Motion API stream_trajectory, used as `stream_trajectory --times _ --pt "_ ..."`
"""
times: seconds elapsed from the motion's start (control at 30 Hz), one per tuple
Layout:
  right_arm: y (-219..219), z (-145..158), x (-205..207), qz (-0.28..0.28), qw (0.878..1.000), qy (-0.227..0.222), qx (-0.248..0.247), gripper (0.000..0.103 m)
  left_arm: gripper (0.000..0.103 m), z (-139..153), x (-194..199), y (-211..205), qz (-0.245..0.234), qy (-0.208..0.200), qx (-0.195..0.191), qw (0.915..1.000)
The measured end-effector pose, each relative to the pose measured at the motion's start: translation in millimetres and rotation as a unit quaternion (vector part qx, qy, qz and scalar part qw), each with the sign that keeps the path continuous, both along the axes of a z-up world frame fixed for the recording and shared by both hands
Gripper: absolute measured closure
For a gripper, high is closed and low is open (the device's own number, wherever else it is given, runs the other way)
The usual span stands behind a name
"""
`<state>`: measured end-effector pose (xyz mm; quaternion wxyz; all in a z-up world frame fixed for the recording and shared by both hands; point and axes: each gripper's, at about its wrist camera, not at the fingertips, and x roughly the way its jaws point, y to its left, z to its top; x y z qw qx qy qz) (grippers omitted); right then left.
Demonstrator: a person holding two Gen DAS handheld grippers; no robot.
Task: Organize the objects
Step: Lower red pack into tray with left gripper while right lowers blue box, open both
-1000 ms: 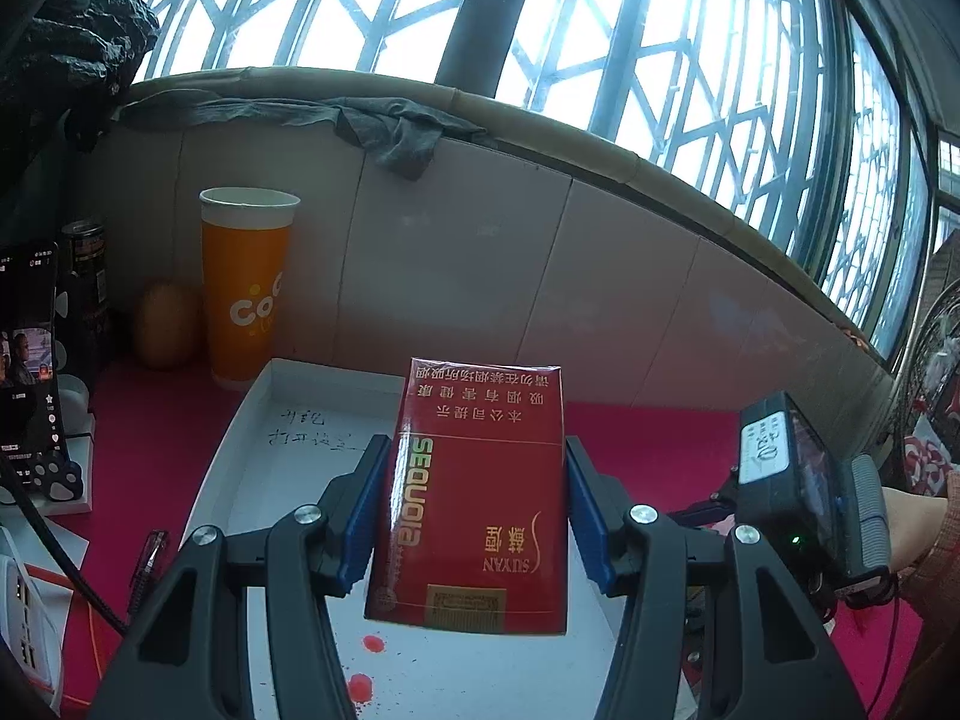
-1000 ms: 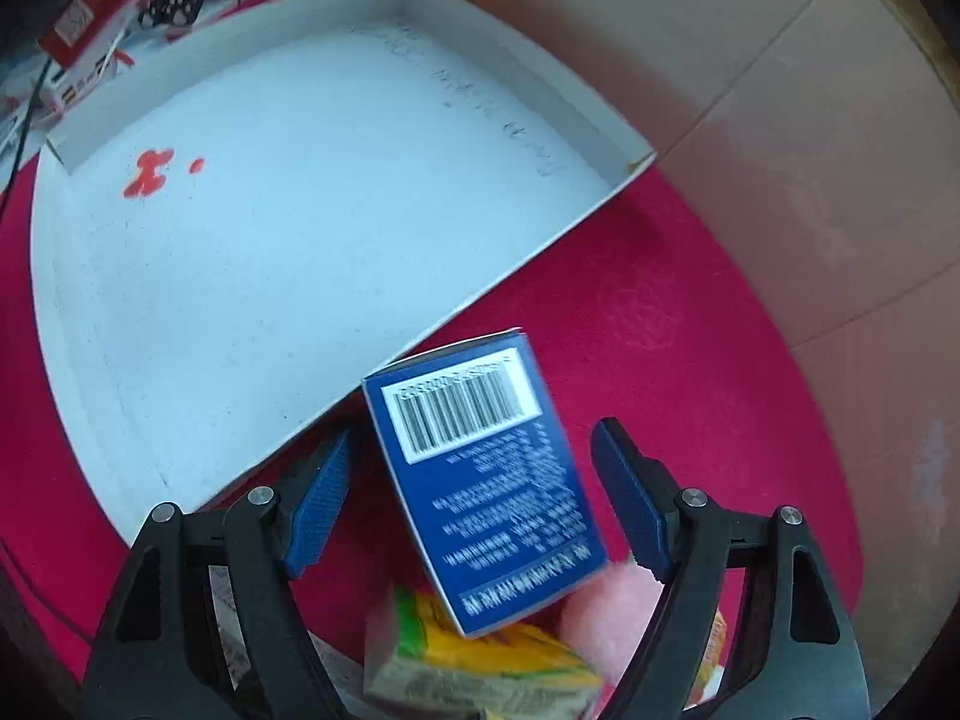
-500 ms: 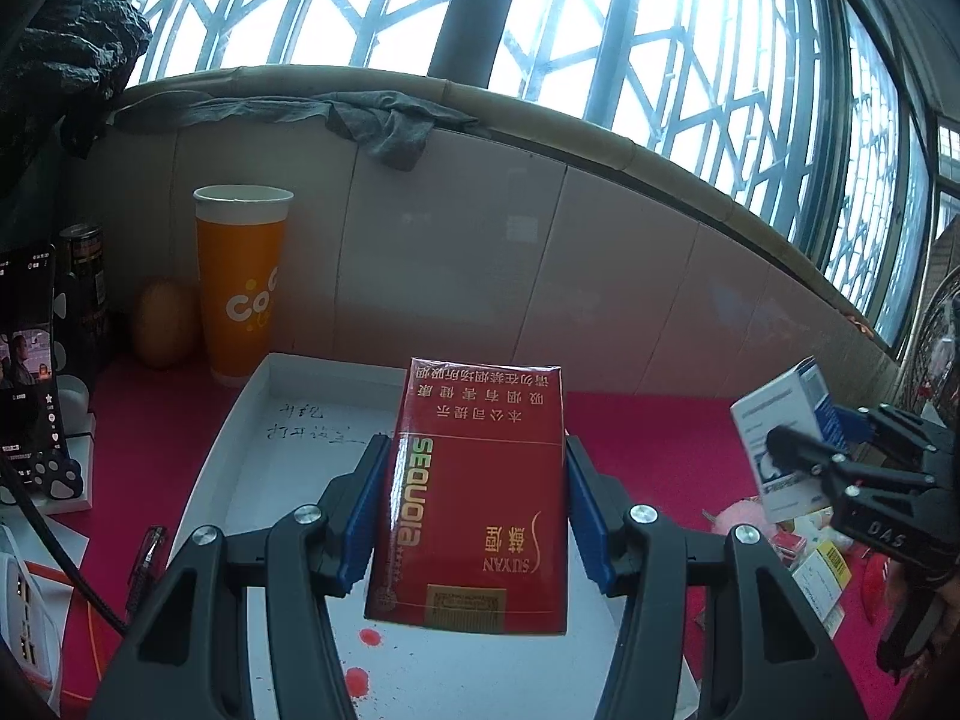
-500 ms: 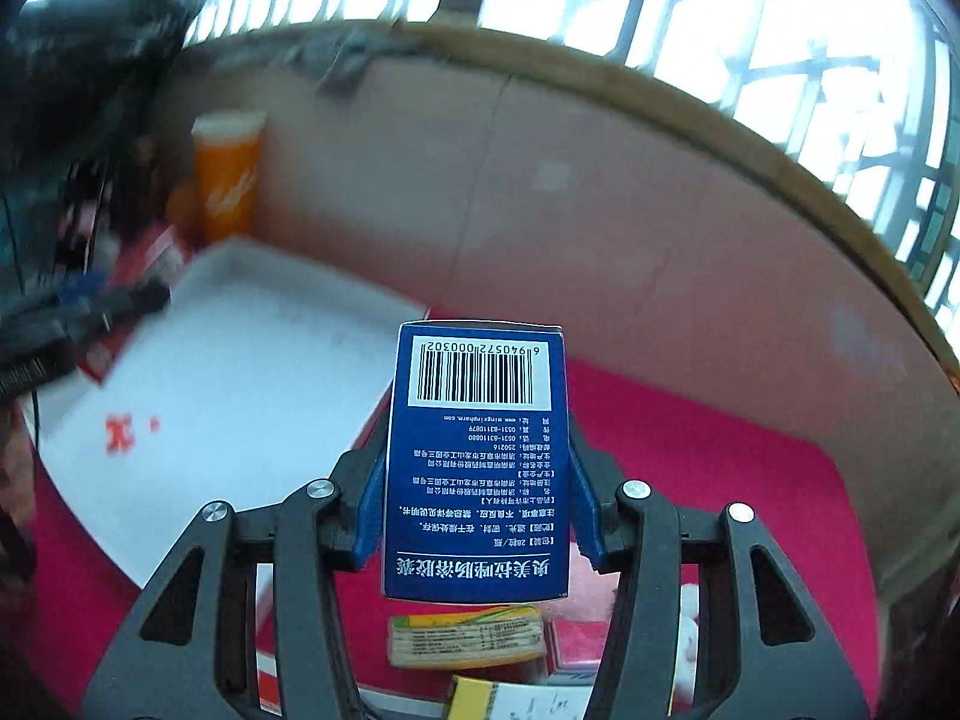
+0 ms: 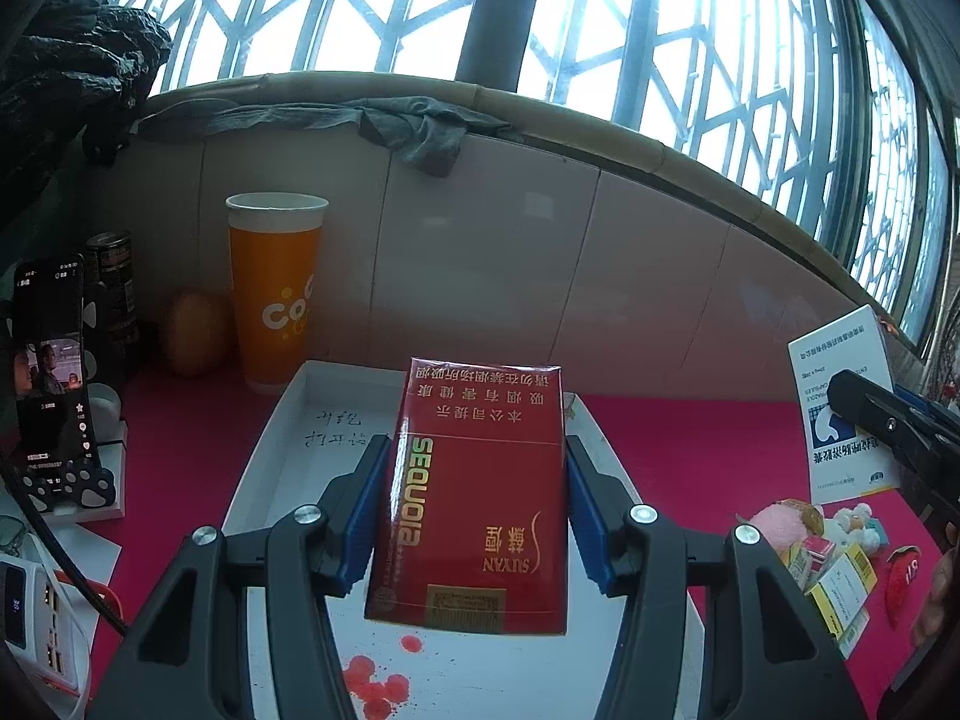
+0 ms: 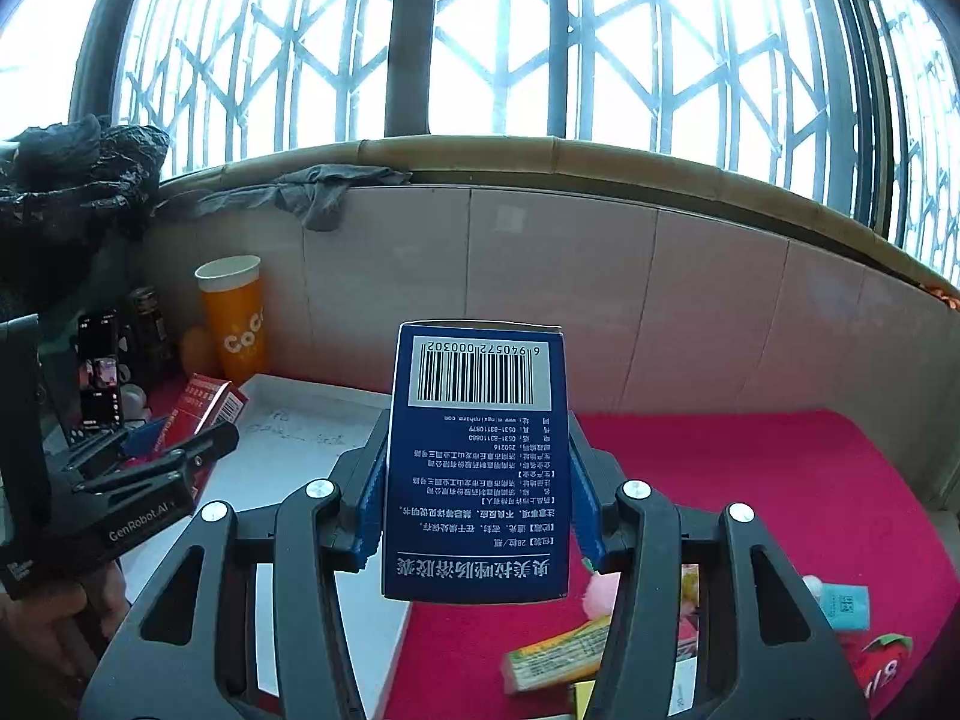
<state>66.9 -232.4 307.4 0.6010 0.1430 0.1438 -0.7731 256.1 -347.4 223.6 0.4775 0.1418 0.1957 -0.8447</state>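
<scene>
My left gripper (image 5: 474,510) is shut on a red cigarette pack (image 5: 474,492), held upright above the white tray (image 5: 282,438). My right gripper (image 6: 477,501) is shut on a blue medicine box (image 6: 477,462) with a barcode, raised above the red tablecloth (image 6: 750,498) beside the tray (image 6: 288,420). In the left wrist view the same blue-and-white box (image 5: 840,408) shows at the far right in the right gripper's black jaws. In the right wrist view the left gripper (image 6: 144,450) appears at the left with the red pack (image 6: 207,402).
An orange paper cup (image 5: 273,294) stands behind the tray by the tiled wall. A phone on a stand (image 5: 51,360) and a power strip (image 5: 36,618) are at the left. Several small boxes and a pink fluffy item (image 5: 828,558) lie on the cloth at the right.
My right gripper closed on the blue box, lifted it off the cloth and turned level toward the window. The left gripper with the red pack stayed in place.
</scene>
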Motion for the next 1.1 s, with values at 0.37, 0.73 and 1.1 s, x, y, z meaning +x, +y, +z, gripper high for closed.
stream_trajectory --times 0.37,0.73,1.1 --pt "-51.9 -15.6 31.3 0.039 0.998 -0.037 0.035 0.053 0.048 -9.7 14.7 -21.4 0.019 0.008 0.030 0.9993" --pt "-92.4 -31.1 44.2 0.046 0.995 -0.058 0.068 0.053 0.048 -19.5 22.2 -36.5 0.035 0.001 0.047 0.9983" --pt "-121.5 -59.1 38.8 0.028 0.990 -0.086 0.107 0.052 0.046 -28.2 13.1 -41.1 -0.001 0.003 0.069 0.9976"
